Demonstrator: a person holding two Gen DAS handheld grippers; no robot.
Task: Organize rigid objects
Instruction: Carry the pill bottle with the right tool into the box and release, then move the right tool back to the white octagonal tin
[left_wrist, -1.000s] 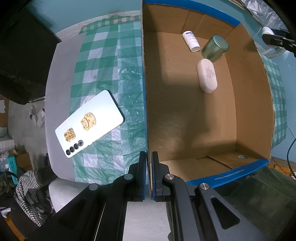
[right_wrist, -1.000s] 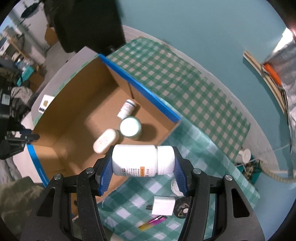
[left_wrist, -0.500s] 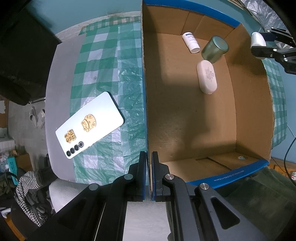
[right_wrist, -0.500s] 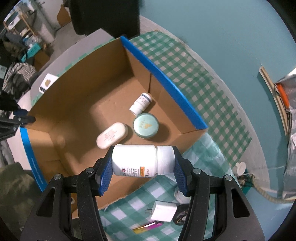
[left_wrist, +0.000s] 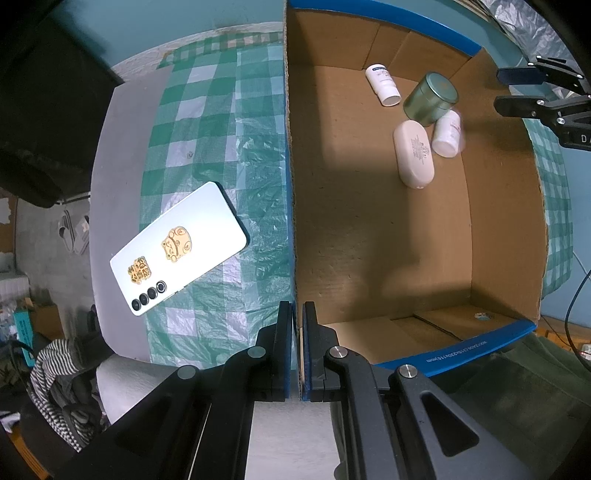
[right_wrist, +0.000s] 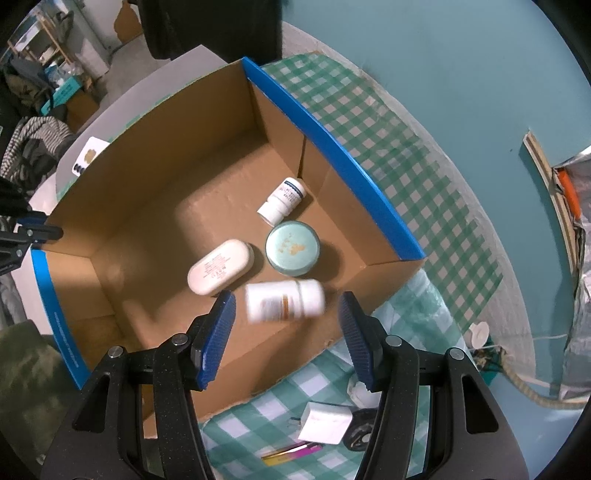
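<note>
A: Where does the white pill bottle (right_wrist: 284, 301) sit?

B: Inside the cardboard box (right_wrist: 334, 155), blurred, just beside the oval white case (right_wrist: 219, 266) and the round green tin (right_wrist: 293, 248).

A: And the right claw (right_wrist: 286, 332)?

B: Its jaws stand apart above the bottle, touching nothing.

A: The left claw (left_wrist: 297, 354)?

B: Pinched together on the box's wall. A phone (left_wrist: 179, 248) lies on the desk's checked cloth (left_wrist: 221, 122).
</note>
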